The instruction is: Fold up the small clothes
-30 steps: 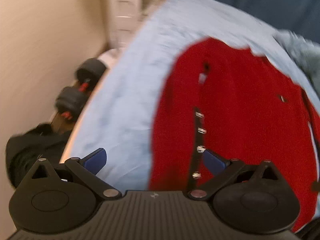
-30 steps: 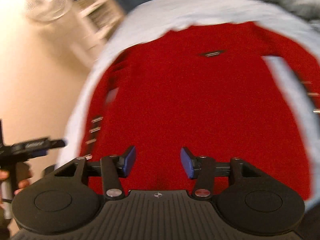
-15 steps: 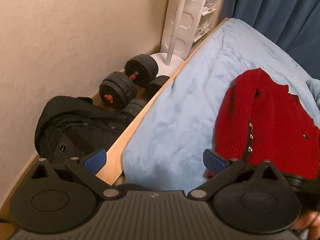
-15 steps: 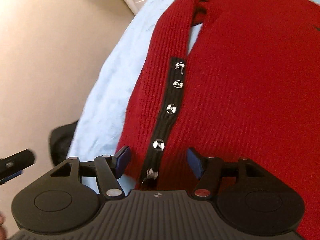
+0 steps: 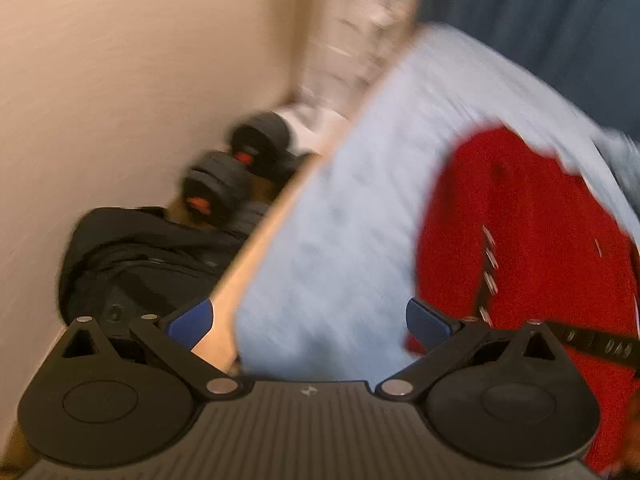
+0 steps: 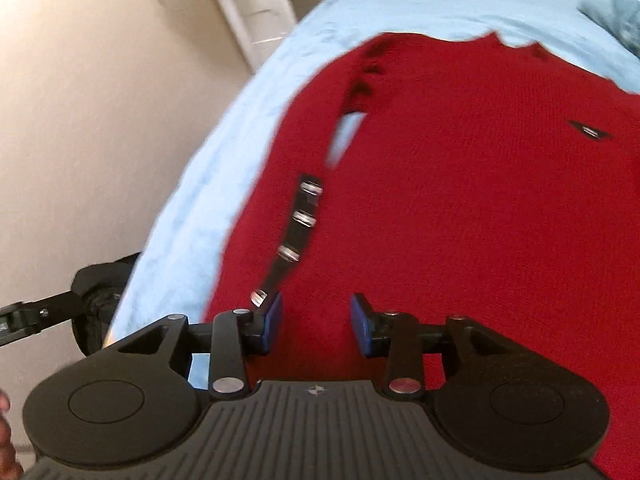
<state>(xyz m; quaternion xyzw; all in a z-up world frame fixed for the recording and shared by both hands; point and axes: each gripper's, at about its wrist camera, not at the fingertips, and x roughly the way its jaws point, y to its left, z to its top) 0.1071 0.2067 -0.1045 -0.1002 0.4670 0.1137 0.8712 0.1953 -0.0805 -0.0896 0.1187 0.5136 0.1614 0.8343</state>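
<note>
A red knitted cardigan (image 6: pixel 472 200) with a dark button band and silver buttons (image 6: pixel 306 220) lies flat on a light blue bed cover (image 6: pixel 240 152). My right gripper (image 6: pixel 316 324) is open and empty just above the cardigan's near hem, beside the button band. My left gripper (image 5: pixel 308 322) is wide open and empty over the bed's left edge, left of the cardigan (image 5: pixel 532 240). The left view is blurred by motion.
A wooden bed edge (image 5: pixel 256 248) runs along the left. On the floor by the beige wall lie black dumbbells (image 5: pixel 236 172) and a black bag (image 5: pixel 136 256). A white shelf unit (image 6: pixel 260 8) stands behind. Another light blue cloth (image 6: pixel 612 12) lies at the far right.
The left gripper swung away to the bed's left edge, then back a little toward the cardigan. The right gripper shifted along the button band; its jaws narrowed slightly but stay open.
</note>
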